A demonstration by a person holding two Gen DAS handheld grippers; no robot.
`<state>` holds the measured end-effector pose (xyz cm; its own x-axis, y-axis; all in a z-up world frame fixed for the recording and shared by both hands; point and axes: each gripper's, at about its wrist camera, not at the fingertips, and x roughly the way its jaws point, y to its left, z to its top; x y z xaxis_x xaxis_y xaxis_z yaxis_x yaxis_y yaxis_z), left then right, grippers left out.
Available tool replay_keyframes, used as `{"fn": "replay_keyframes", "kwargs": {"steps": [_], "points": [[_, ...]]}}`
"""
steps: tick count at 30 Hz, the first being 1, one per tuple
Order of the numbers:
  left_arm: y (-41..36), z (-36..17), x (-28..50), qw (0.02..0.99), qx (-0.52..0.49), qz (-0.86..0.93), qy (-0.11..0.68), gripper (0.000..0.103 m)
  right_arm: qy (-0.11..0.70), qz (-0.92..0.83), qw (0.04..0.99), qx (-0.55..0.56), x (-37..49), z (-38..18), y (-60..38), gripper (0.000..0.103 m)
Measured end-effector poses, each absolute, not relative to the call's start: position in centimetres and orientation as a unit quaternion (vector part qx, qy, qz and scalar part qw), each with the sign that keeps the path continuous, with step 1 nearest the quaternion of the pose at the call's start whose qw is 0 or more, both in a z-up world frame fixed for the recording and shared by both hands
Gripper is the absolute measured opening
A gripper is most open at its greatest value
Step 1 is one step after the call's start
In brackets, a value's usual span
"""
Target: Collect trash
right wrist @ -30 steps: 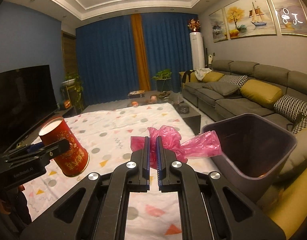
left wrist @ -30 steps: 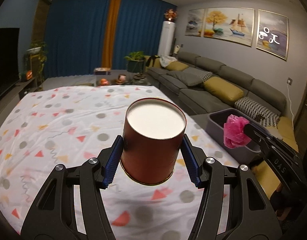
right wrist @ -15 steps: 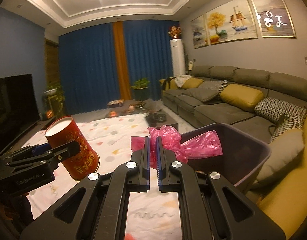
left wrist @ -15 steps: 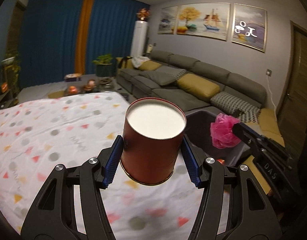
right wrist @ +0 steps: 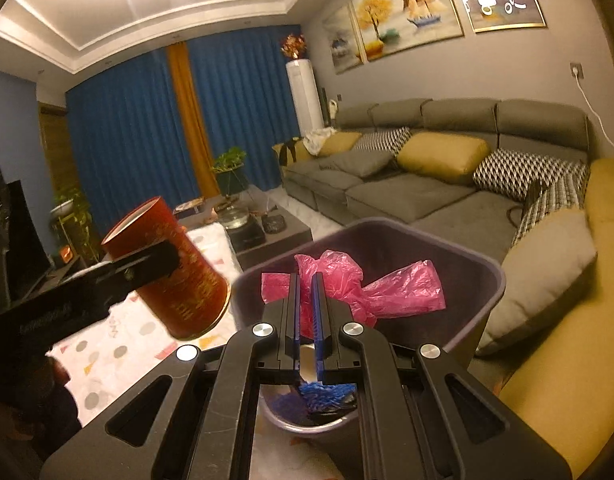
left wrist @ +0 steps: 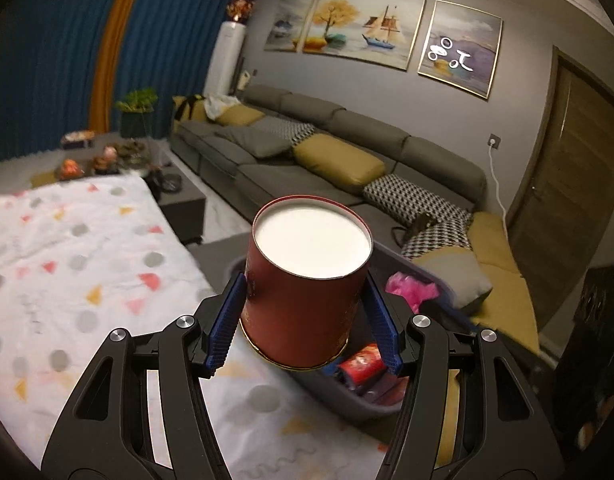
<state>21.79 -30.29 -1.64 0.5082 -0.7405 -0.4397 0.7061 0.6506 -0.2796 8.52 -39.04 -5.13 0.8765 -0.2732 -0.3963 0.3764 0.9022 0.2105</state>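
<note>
A living room is serving as the work area: a table under a white patterned cloth (left wrist: 79, 264), a grey sofa (right wrist: 407, 184) with mustard cushions along the wall, blue curtains behind.

The red canister (left wrist: 307, 284) is sitting upright between the blue pads of the left gripper (left wrist: 305, 322), which is clamping it at mid-body on both sides. It is hanging clear of the cloth, partly over the near rim of the grey bin (right wrist: 491, 280). Its white top is closed. It is appearing rigid and, by judgement, light cardboard or thin tin; the smooth wall could slip, so the mid-height hold on opposite sides is looking sound, and heavy squeezing might dent it.

The pink plastic bag (right wrist: 371, 284) is being pinched by the right gripper (right wrist: 305, 300), whose jaws are standing nearly together on a crumpled fold, with the loose tail trailing right. The bag is hanging over the bin's mouth. It is soft, very light and likely to cling to the pads on release.

Inside the bin, red packaging (left wrist: 363, 364) and something blue (right wrist: 327, 396) are lying at the bottom. The bin is standing between table edge and sofa.

Judgement: both items are approaching release; the bag is positioned better than the canister, which is needing further travel over the opening.
</note>
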Motion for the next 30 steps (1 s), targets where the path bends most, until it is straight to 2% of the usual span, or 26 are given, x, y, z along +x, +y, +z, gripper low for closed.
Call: {"fn": "replay_keyframes", "kwargs": {"steps": [10, 12, 14, 16, 18, 22, 24, 25, 27, 30], "points": [[-33.8, -4.4, 23.2, 0.836, -0.037, -0.45, 0.312, 0.06, 0.203, -0.176, 0.95, 0.157, 8.5, -6.8, -40.2, 0.007], [-34.1, -4.7, 23.2, 0.831, -0.039, -0.454, 0.318, 0.063, 0.206, -0.178, 0.949, 0.158, 8.4, -7.0, -40.1, 0.008], [-34.1, -4.9, 23.2, 0.831, -0.034, -0.455, 0.319, 0.076, 0.21, -0.18, 0.948, 0.159, 8.3, -7.2, -40.0, 0.009], [-33.6, -4.9, 23.1, 0.833, -0.03, -0.454, 0.314, 0.081, 0.211, -0.181, 0.947, 0.16, 8.3, -7.2, -40.6, 0.018], [-32.6, -4.8, 23.0, 0.836, -0.035, -0.45, 0.313, 0.086, 0.206, -0.185, 0.947, 0.161, 8.0, -7.2, -40.8, 0.04], [-30.0, -4.6, 22.4, 0.858, -0.033, -0.415, 0.3, 0.094, 0.204, -0.196, 0.947, 0.151, 7.7, -6.9, -40.6, 0.046], [-28.2, -4.5, 21.6, 0.875, -0.019, -0.388, 0.288, 0.096, 0.203, -0.207, 0.947, 0.139, 7.4, -6.5, -40.0, 0.06], [-27.4, -4.4, 21.1, 0.88, -0.015, -0.38, 0.283, 0.097, 0.202, -0.211, 0.947, 0.133, 7.2, -6.4, -39.6, 0.063], [-25.6, -4.3, 20.0, 0.891, -0.005, -0.362, 0.275, 0.097, 0.199, -0.22, 0.948, 0.118, 6.6, -6.0, -38.6, 0.081], [-22.5, -4.0, 18.1, 0.908, 0.002, -0.327, 0.263, 0.097, 0.195, -0.227, 0.949, 0.101, 5.7, -5.5, -36.9, 0.089]]}}
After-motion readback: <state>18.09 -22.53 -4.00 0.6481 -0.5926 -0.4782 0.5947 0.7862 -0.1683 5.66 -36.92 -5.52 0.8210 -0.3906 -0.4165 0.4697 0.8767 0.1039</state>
